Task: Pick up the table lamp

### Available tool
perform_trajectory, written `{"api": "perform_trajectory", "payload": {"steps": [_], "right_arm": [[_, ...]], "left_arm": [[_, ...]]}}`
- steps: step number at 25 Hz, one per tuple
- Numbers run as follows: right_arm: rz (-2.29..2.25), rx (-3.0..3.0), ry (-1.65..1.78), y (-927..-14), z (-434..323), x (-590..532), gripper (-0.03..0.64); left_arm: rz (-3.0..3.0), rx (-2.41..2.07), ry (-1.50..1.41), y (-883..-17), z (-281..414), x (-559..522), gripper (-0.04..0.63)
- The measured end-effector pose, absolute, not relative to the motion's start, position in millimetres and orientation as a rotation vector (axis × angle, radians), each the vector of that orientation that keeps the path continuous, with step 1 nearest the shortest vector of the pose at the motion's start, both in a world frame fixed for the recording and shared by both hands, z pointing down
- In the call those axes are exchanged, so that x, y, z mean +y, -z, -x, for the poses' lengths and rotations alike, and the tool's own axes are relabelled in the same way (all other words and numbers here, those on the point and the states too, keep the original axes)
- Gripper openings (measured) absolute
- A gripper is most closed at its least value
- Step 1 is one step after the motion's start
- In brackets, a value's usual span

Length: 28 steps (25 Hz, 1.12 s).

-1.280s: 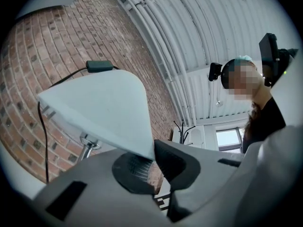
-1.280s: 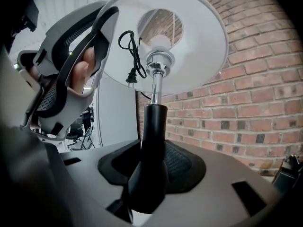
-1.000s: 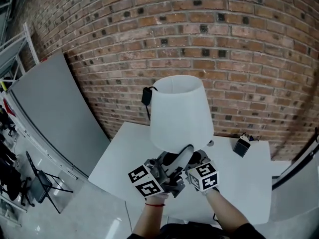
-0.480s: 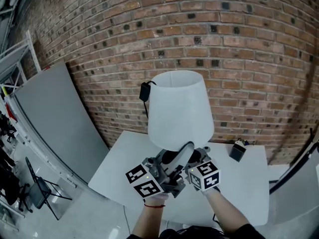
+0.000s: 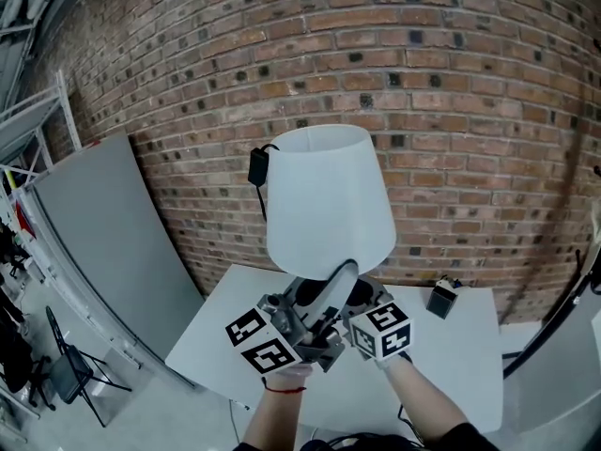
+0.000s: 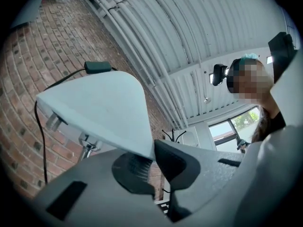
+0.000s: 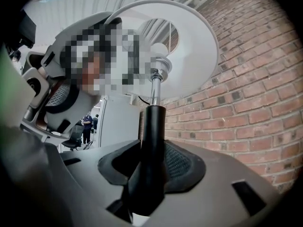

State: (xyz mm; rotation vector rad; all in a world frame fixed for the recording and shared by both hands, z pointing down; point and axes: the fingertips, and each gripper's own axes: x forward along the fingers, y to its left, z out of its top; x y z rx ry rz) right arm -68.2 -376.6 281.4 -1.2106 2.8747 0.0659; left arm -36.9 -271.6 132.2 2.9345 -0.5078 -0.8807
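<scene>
Up went the table lamp [image 5: 324, 200] w/ both tools vs a sec ago, its shade higher against the brick wall [image 5: 470, 83]. I had the left tool [image 6: 152, 161] pinching the shade's lower rim and the right tool [image 7: 150, 167] clamped on the black stem. Lamp stood upright over the white surface [image 5: 451, 374], base hidden behind the tools. A small black box [image 5: 441, 299] sat on the surface, at right.

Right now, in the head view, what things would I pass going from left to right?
Grey panel → black cord switch → white lampshade → small black box
</scene>
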Motion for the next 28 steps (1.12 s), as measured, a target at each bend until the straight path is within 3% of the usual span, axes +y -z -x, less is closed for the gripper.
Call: {"api": "perform_trajectory", "payload": {"steps": [28], "right_arm": [[1.17, 2.764, -0.242, -198.6, 57.7, -334.7, 0.149]], "left_arm": [[-3.061, -0.482, 0.967, -65.5, 26.9, -213.0, 0.018]]}}
